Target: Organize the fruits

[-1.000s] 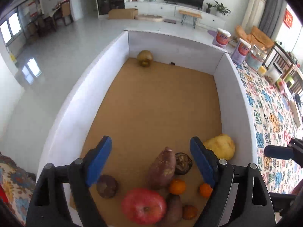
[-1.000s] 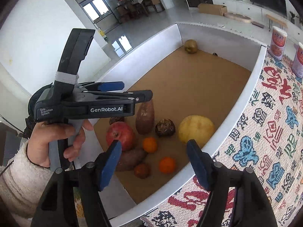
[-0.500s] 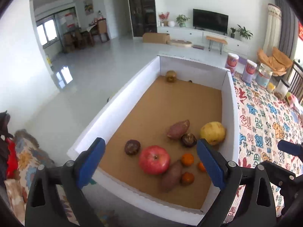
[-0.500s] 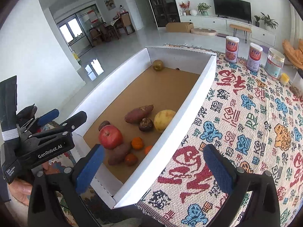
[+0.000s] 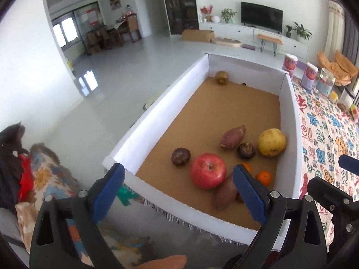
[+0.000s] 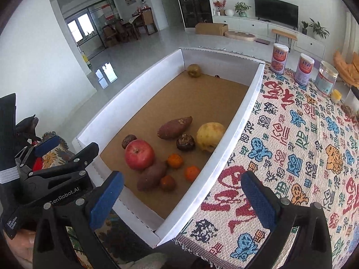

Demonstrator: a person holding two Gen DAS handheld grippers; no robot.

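Observation:
A white-walled box (image 5: 157, 112) with a brown floor holds the fruit. Clustered at its near end are a red apple (image 5: 208, 170), a yellow pear (image 5: 272, 142), two sweet potatoes (image 5: 232, 137) (image 5: 225, 191), two dark round fruits (image 5: 180, 156) (image 5: 246, 150) and small oranges (image 5: 264, 177). A brownish fruit (image 5: 221, 77) sits alone in the far corner. My left gripper (image 5: 178, 169) hangs open and empty above the box's near wall. My right gripper (image 6: 182, 176) is open wide with nothing in it, above the near right corner of the box (image 6: 235, 139).
A patterned woven cloth (image 6: 303, 134) covers the table right of the box. Two cans (image 6: 279, 58) (image 6: 304, 68) and a clear jar (image 6: 325, 78) stand at its far end. Left of the box the table drops off to a glossy floor (image 5: 112, 85).
Both grippers have pulled back and up from just over the fruit pile, and their jaws have spread wider. The whole box is now in view. The fruit has not moved.

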